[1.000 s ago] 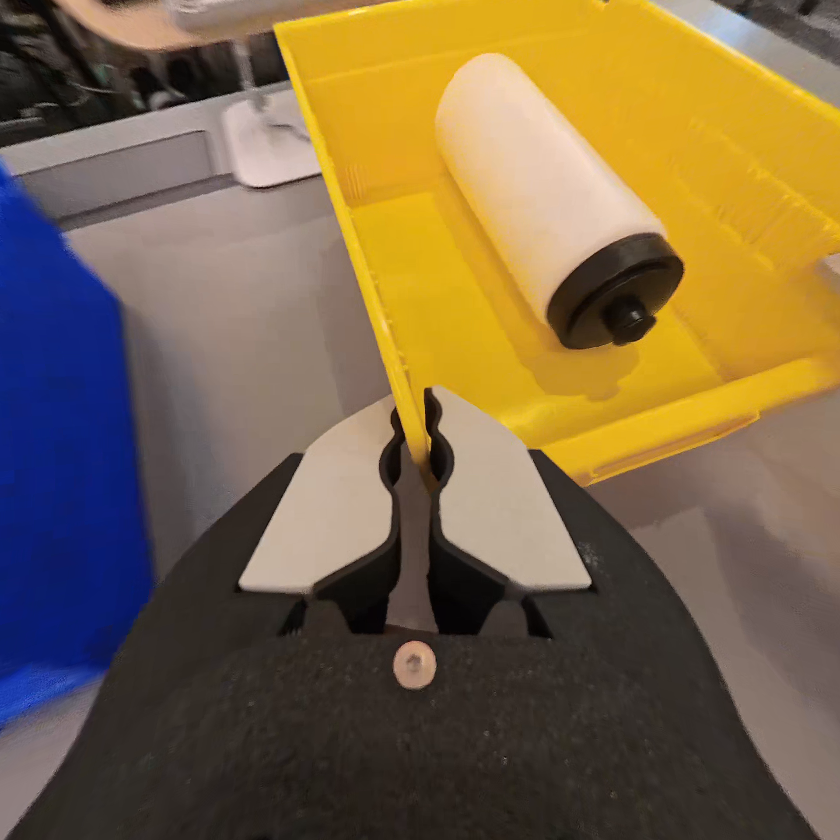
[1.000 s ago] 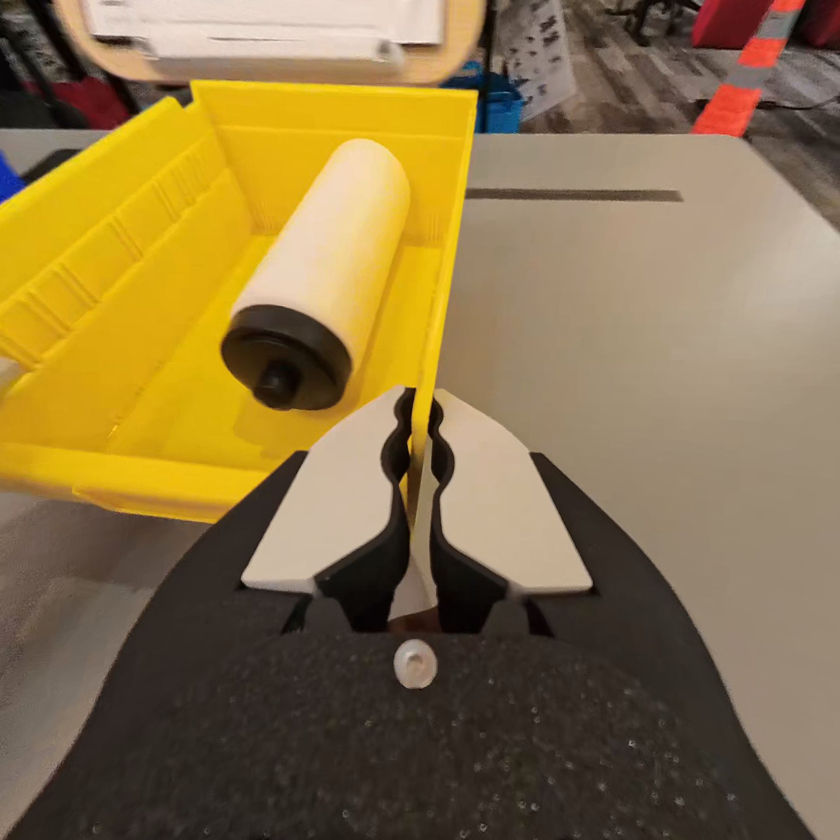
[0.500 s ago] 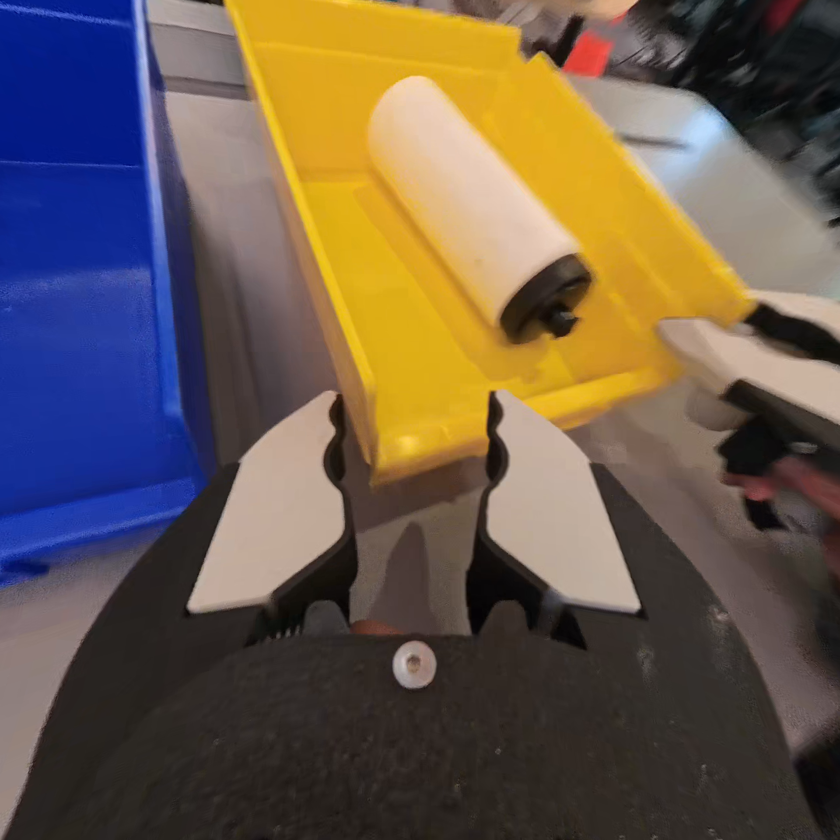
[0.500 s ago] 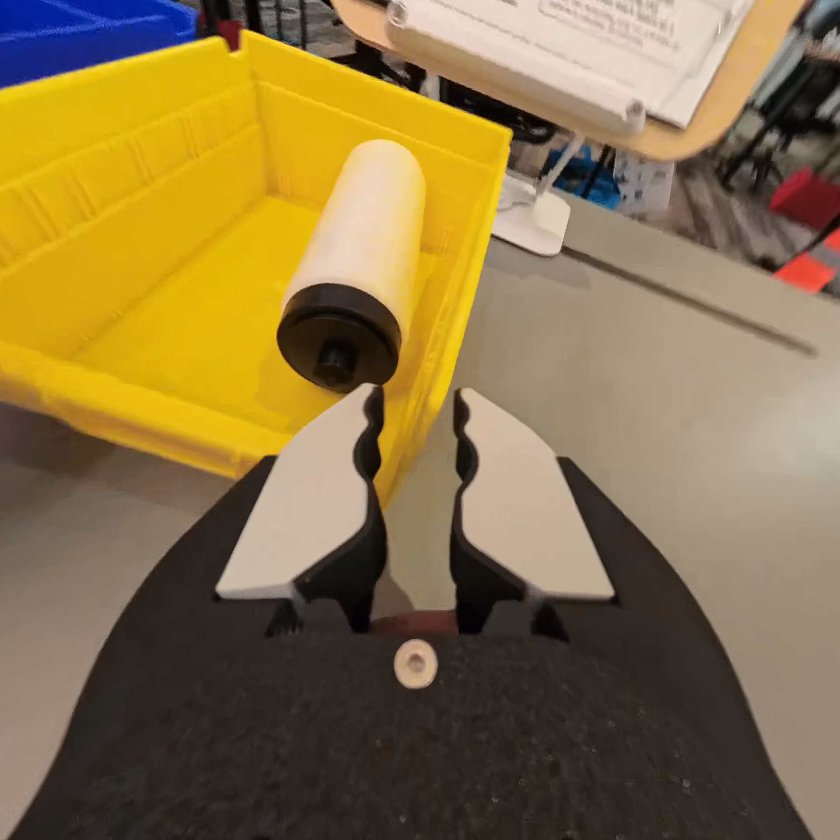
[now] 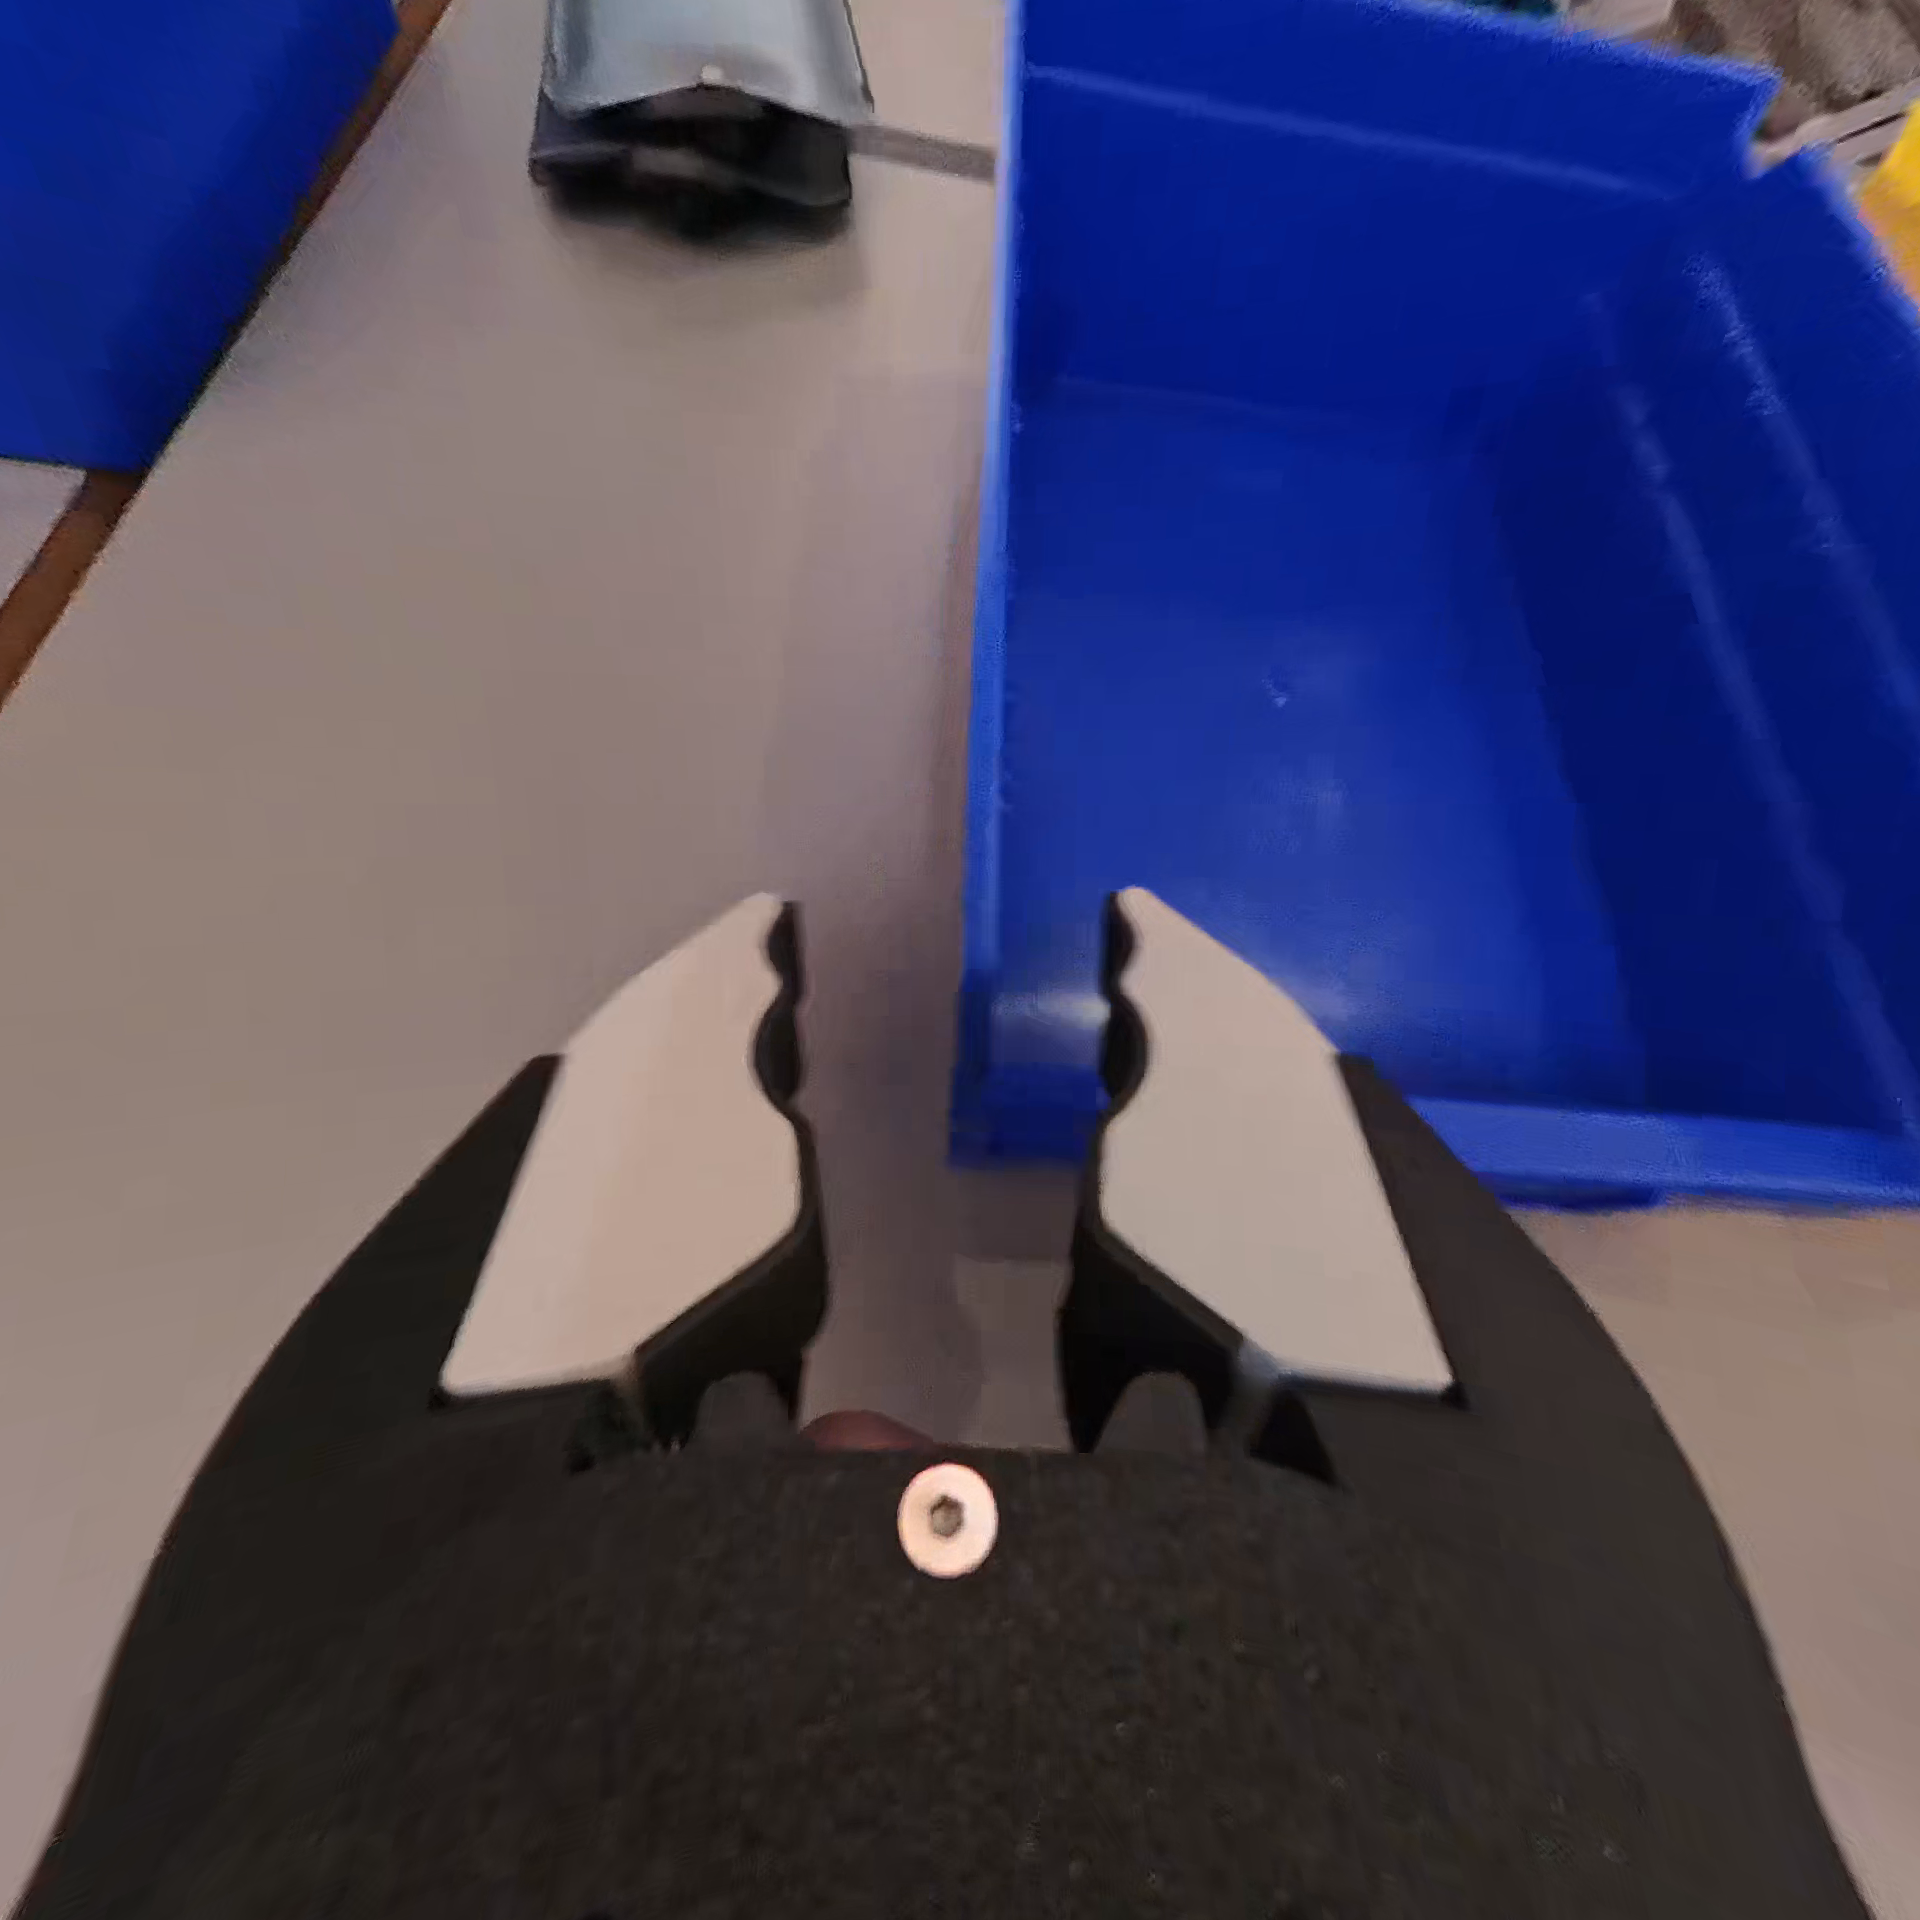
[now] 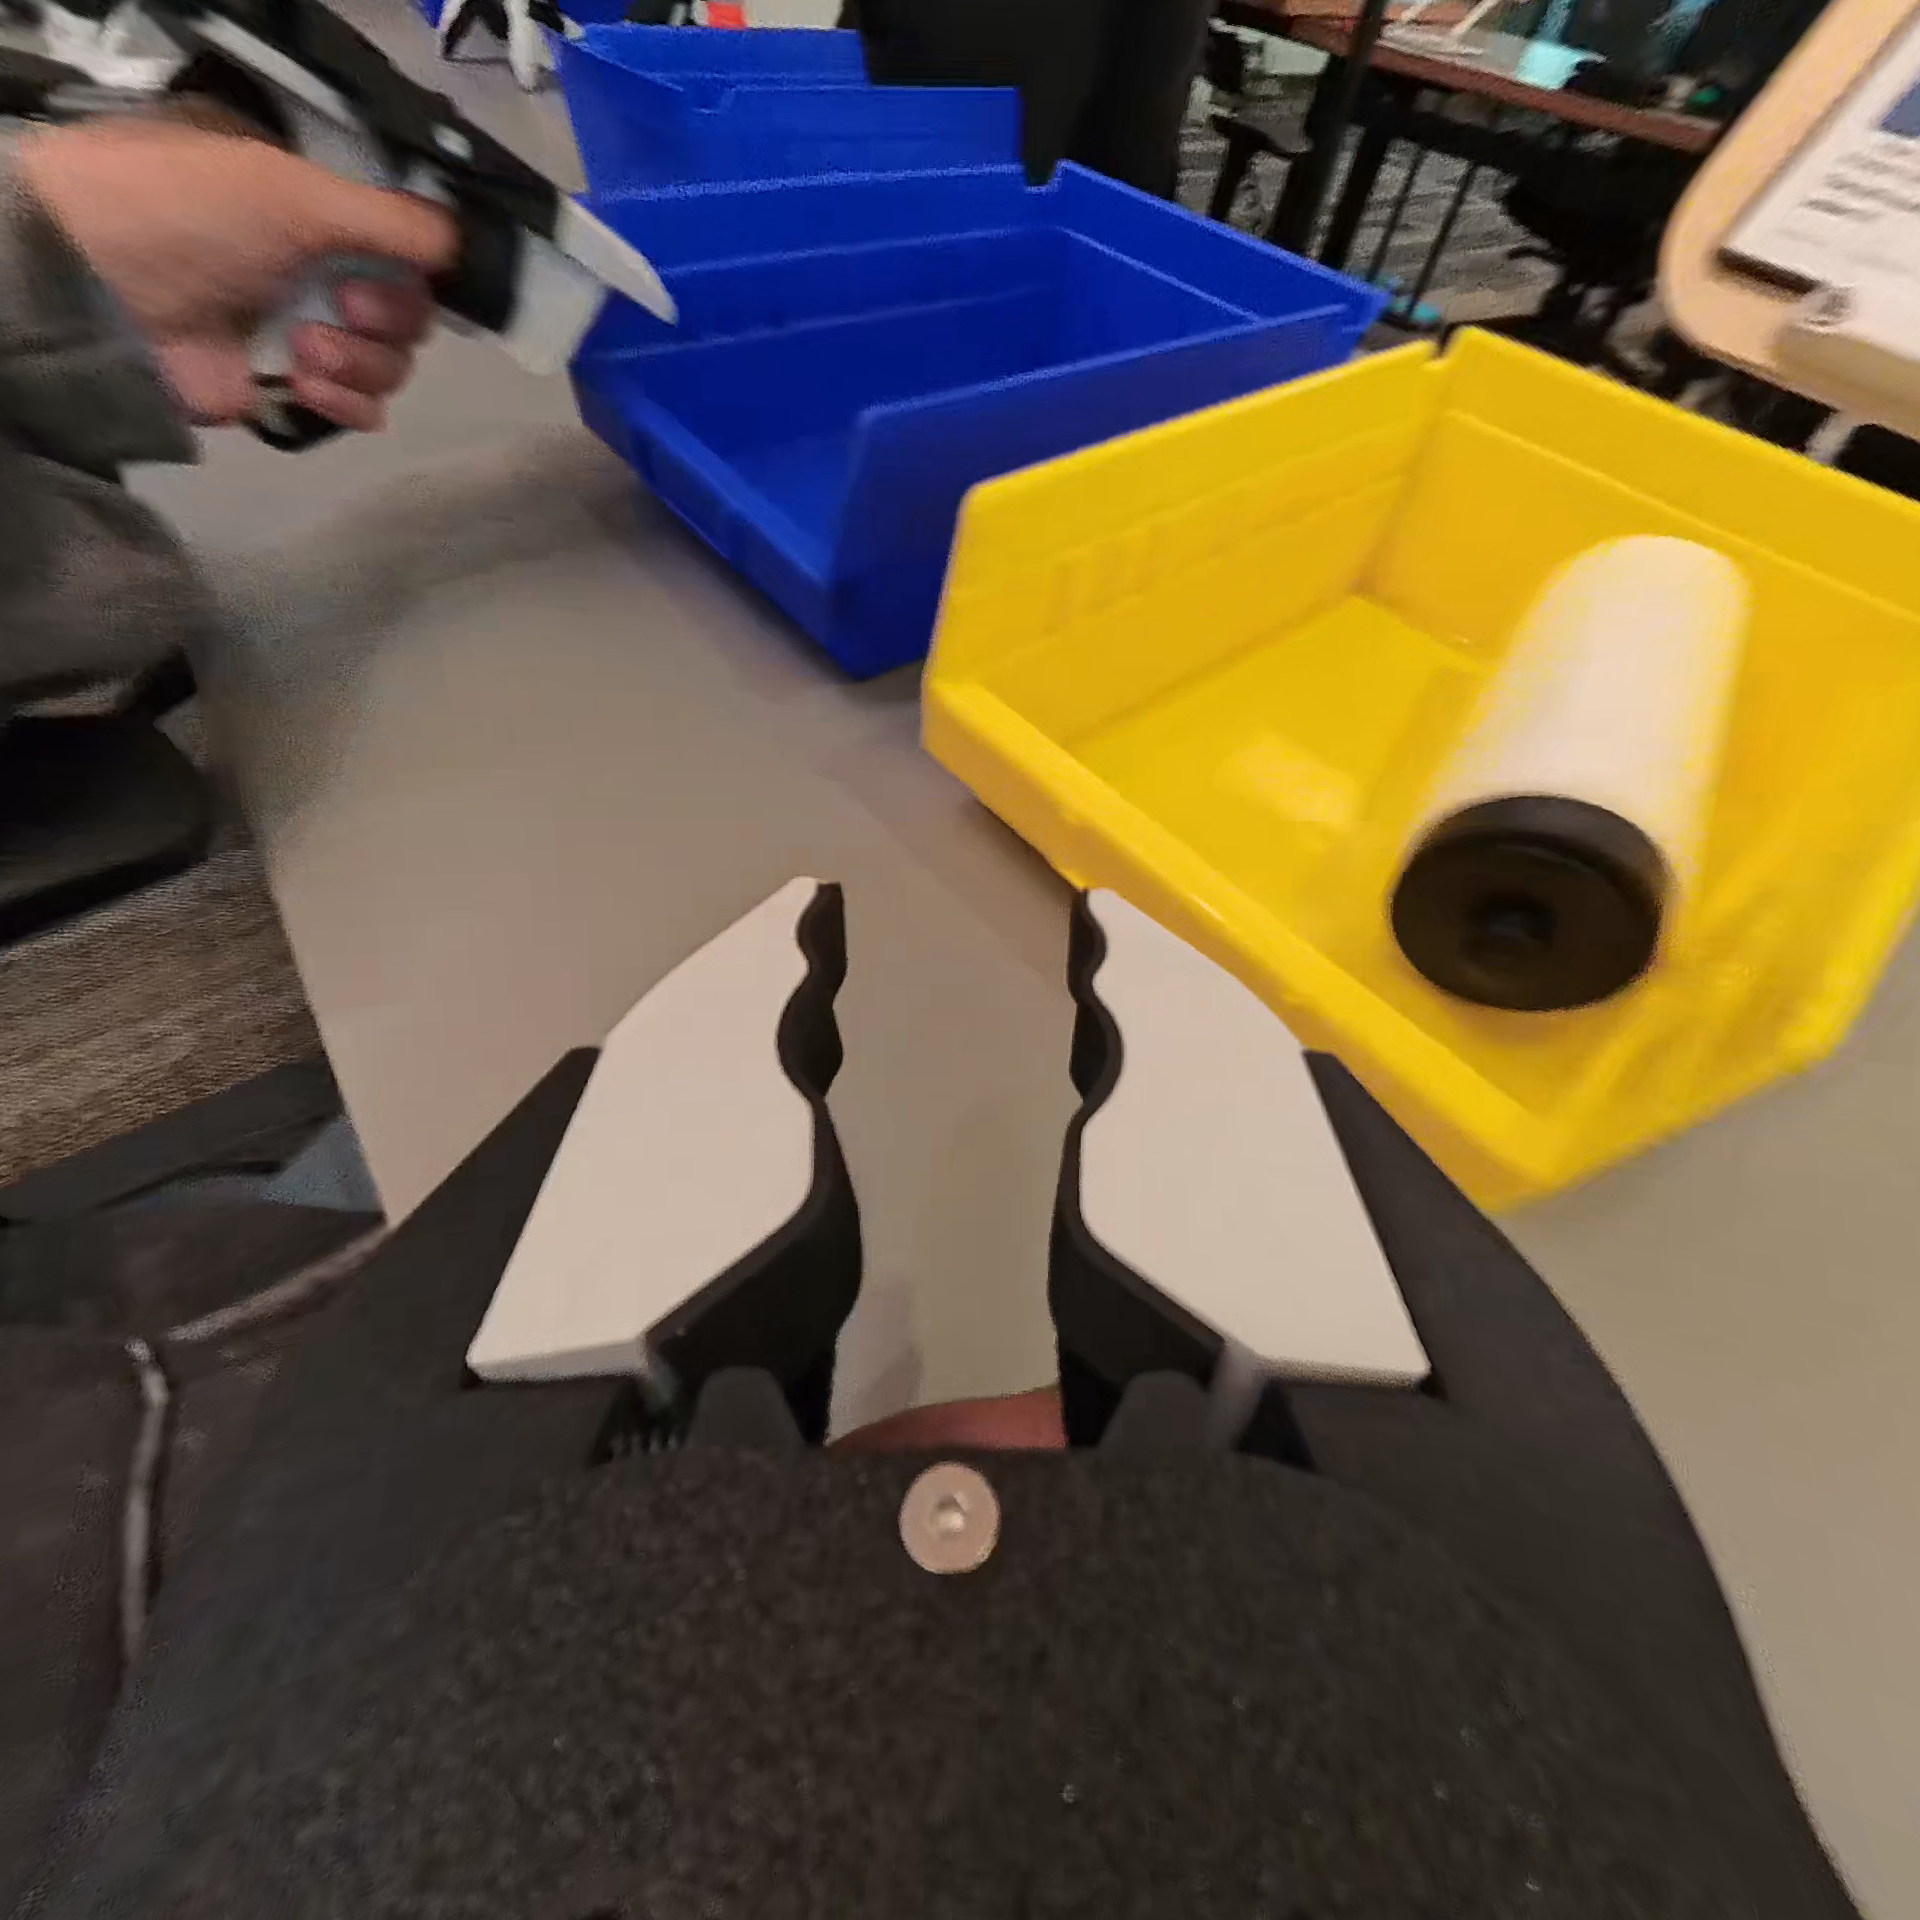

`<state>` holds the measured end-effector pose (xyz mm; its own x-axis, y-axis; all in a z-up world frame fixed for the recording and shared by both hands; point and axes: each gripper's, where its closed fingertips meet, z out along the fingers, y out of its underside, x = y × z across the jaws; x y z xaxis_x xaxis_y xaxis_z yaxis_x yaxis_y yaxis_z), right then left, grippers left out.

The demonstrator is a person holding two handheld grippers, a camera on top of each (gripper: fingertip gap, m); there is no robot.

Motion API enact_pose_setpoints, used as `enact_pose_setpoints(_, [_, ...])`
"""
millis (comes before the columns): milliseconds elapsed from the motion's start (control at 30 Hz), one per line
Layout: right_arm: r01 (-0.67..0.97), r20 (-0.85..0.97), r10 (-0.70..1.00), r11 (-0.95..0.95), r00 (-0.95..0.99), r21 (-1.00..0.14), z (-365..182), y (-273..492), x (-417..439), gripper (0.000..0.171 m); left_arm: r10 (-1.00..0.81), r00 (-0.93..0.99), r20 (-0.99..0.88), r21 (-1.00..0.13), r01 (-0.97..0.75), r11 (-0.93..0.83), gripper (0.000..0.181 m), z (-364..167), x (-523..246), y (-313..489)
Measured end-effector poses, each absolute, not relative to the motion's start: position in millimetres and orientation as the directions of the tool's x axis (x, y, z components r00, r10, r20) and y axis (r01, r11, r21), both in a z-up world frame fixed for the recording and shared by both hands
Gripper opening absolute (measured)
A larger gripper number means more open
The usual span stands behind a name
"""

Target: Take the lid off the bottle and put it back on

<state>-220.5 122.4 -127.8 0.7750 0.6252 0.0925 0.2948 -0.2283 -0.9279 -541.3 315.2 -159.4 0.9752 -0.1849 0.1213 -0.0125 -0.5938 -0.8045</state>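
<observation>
The white bottle (image 6: 1621, 675) with its black lid (image 6: 1527, 914) on lies on its side in the yellow bin (image 6: 1039, 582), at the right of the right wrist view. My right gripper (image 6: 953, 891) is open and empty over the grey table (image 6: 582, 727), just left of the yellow bin's near corner. My left gripper (image 5: 948, 904) is open and empty at the near left corner of an empty blue bin (image 5: 997, 520). The bottle does not show in the left wrist view. The left gripper also shows in the right wrist view (image 6: 582, 270), held by a hand (image 6: 208, 270).
The blue bin (image 6: 935, 436) stands behind and left of the yellow one. A black pouch (image 5: 696, 135) lies farther along the table. Another blue bin (image 5: 156, 208) is at the far left. A board on a stand (image 6: 1808, 208) is at the far right.
Both grippers were shut on the yellow bin's side walls; they have opened, let go and drawn back. The left gripper has swung left to the blue bin.
</observation>
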Motion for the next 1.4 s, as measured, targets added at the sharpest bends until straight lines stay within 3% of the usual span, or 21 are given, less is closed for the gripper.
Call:
enact_pose_setpoints(67, [0.27, 0.05, 0.636, -0.254, 0.77, -0.929, -129, 126, -246, 0.041, -0.233, 0.952, 0.197, -0.795, 0.016, -0.607, 0.011, -168, -534, 322])
enact_pose_setpoints(100, [0.248, 0.017, 0.626, -0.283, 0.78, -0.927, -132, 130, -257, 0.042, -0.215, 0.948, 0.236, -0.792, 0.059, -0.608, 0.005, -168, -533, 321])
enact_pose_setpoints(233, [0.196, -0.035, 0.503, -0.398, 0.863, -0.896, -147, 156, -291, 0.068, -0.166, 0.978, 0.125, -0.793, -0.002, -0.609, 0.004, -169, -532, 286])
enact_pose_setpoints(433, [0.185, 0.002, 0.424, -0.389, 0.906, -0.902, -153, 182, -341, 0.067, -0.11, 0.99, 0.084, -0.796, 0.0, -0.606, 0.004, -169, -536, 214])
enact_pose_setpoints(500, [0.165, 0.01, 0.359, -0.404, 0.933, -0.9, -156, 189, -345, 0.058, -0.123, 0.988, 0.091, -0.798, -0.002, -0.603, 0.004, -169, -536, 194])
enact_pose_setpoints(567, [0.131, -0.061, 0.39, -0.447, 0.919, -0.885, -162, 184, -359, 0.029, -0.119, 0.988, 0.102, -0.798, 0.01, -0.602, 0.005, -168, -538, 178])
enact_pose_setpoints(633, [0.127, -0.052, 0.359, -0.459, 0.932, -0.879, -159, 179, -356, 0.012, -0.104, 0.991, 0.083, -0.806, 0.006, -0.592, 0.005, -167, -542, 164])
enact_pose_setpoints(767, [0.196, 0.049, 0.358, -0.387, 0.933, -0.901, -136, 166, -353, 0.007, -0.072, 0.995, 0.068, -0.852, 0.021, -0.523, 0.005, -144, -539, 139])
enact_pose_setpoints(900, [0.209, 0.13, 0.34, -0.207, 0.931, -0.956, -76, 155, -344, 0.007, -0.072, 0.997, -0.019, -0.913, -0.047, -0.405, 0.002, -87, -528, 137])
enact_pose_setpoints(1167, [0.129, 0.127, 0.068, -0.027, 0.99, -0.991, 42, 150, -203, 0.006, -0.302, 0.947, -0.106, -0.974, -0.16, -0.162, 0.003, 21, -375, 177])
enact_pose_setpoints(1400, [0.116, 0.121, -0.201, -0.036, 0.972, -0.993, 54, 128, -7, 0.005, -0.511, 0.854, -0.094, -0.984, -0.159, -0.084, 0.003, 30, -168, 196])
